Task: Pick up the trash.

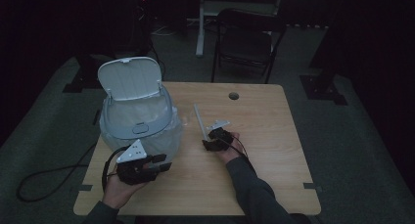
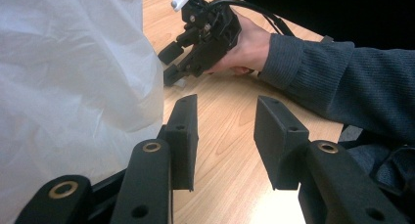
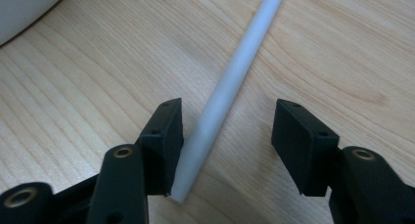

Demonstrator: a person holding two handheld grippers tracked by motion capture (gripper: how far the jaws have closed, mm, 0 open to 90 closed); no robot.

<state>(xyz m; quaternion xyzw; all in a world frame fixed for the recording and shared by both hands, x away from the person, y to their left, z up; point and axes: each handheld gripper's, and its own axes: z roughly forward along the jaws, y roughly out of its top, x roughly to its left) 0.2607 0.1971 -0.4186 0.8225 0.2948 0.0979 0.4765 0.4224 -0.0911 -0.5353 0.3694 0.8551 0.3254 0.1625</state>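
Right gripper (image 3: 226,150) released, jaws apart around white rod (image 3: 230,82); rod end beside one jaw, other jaw clear. Left gripper (image 2: 226,136) released, nothing between jaws, white bag (image 2: 73,77) just beside.

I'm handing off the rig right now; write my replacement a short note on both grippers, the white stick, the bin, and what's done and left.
Right gripper: open, jaws on either side of the near end of the white stick; one pad is next to it, the other apart, so no grip yet.
Left gripper: open, nothing between the jaws, waiting beside the bin's white liner bag.
The stick lies flat on the table, right of the bin, whose lid is up.
Done: right gripper lined up on the stick.
Left: probably shut on it, lift, and drop it in the bin.
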